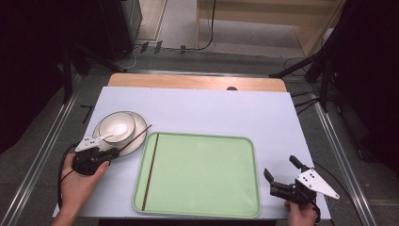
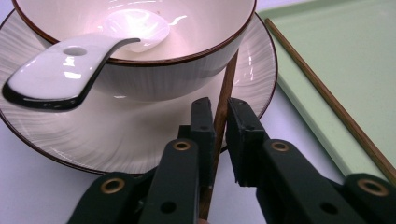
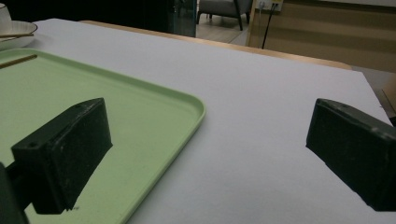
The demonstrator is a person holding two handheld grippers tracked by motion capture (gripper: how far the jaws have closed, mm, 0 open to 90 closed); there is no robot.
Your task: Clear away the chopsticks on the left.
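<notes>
Two handheld grippers are seen over a pale lavender-white table sheet [image 1: 211, 110], which is laid on a wooden top whose bare strip shows along the far edge. Grey floor, dark stands and cables surround the table, and a chair is visible in the room beyond. A light green tray [image 1: 197, 174] with a raised rim is set at the near middle, with one chopstick [image 1: 150, 172] lying along its left inside edge. To the tray's left, a white bowl [image 1: 116, 127] with a brown rim is placed on a matching plate [image 1: 137, 141], and a white spoon [image 1: 106, 137] is rested in the bowl, its handle over the rim. A second chopstick [image 2: 223, 107] is propped on the plate's right side, and the left gripper [image 2: 220, 122] is narrowed around it, though a sliver of gap is still seen at one pad. The right gripper [image 1: 278, 168] is held spread wide and empty at the near right corner, just beside the tray. Open sheet is left beyond the tray and to its right. No writing can be read.
</notes>
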